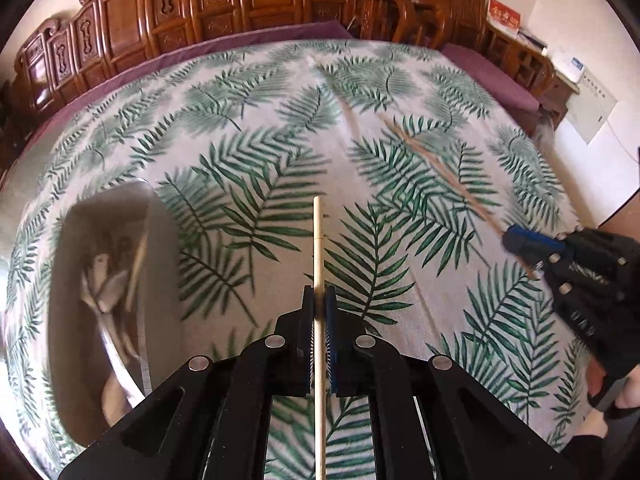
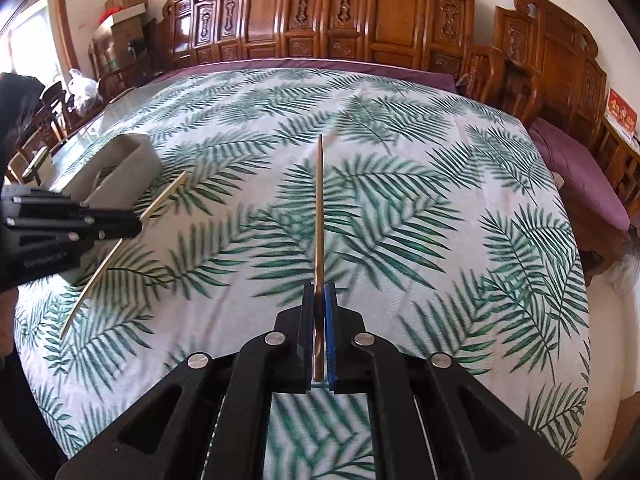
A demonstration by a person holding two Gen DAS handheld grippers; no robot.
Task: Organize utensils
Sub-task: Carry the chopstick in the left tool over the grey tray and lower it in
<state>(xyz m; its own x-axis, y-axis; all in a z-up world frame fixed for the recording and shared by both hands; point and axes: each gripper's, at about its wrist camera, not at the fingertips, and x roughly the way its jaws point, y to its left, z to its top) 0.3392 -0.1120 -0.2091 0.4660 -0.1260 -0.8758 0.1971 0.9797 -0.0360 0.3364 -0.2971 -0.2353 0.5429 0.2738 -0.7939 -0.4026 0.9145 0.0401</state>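
Observation:
My left gripper (image 1: 319,298) is shut on a pale wooden chopstick (image 1: 318,240) that points forward above the table. It also shows in the right wrist view (image 2: 138,222), holding the pale chopstick (image 2: 160,198) beside a grey utensil holder (image 2: 120,172). My right gripper (image 2: 319,294) is shut on a brown chopstick (image 2: 319,208) that points away over the cloth. In the left wrist view the right gripper (image 1: 516,240) holds the brown chopstick (image 1: 432,160) at the right. The grey holder (image 1: 116,300) is at the left, blurred, with spoons inside.
A leaf-print tablecloth (image 2: 400,200) covers the round table. Carved wooden chairs (image 2: 360,20) and purple cushions (image 2: 580,172) ring its far and right sides. A white wall with a panel (image 1: 592,108) is at the right.

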